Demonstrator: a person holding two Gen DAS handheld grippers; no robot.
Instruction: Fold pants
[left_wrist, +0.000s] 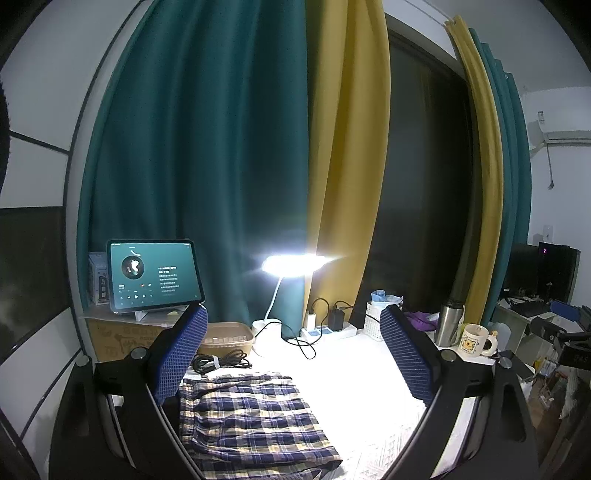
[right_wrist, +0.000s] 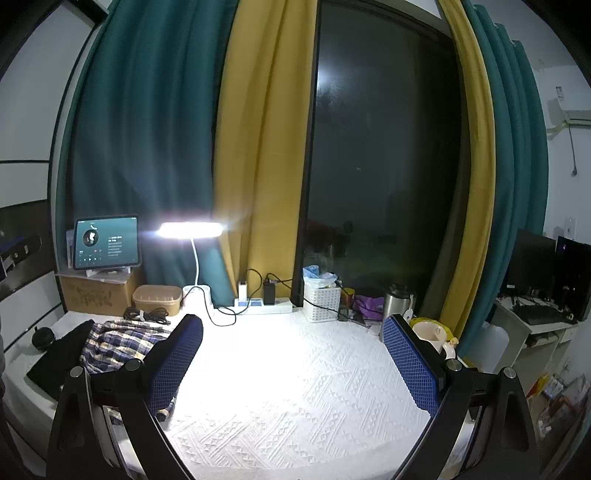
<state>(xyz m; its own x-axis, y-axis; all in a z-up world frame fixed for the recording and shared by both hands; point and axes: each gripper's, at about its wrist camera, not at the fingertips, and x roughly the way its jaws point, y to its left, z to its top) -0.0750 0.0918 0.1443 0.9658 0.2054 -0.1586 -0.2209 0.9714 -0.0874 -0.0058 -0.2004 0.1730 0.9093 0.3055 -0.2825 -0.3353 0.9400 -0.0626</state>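
Both the left gripper (left_wrist: 293, 354) and right gripper (right_wrist: 293, 363) hover spread wide, pinching nothing, above the white tablecloth (right_wrist: 295, 387) where folded plaid pants (left_wrist: 255, 417) lie

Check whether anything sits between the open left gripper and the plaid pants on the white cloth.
Nothing visible does. The left gripper is open just above the pants, which lie in a folded stack on the cloth. The coiled cable lies beyond them, out of the way.

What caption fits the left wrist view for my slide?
Open left claw hovers over plaid pants folded on the white tablecloth, desk lamp lit behind.
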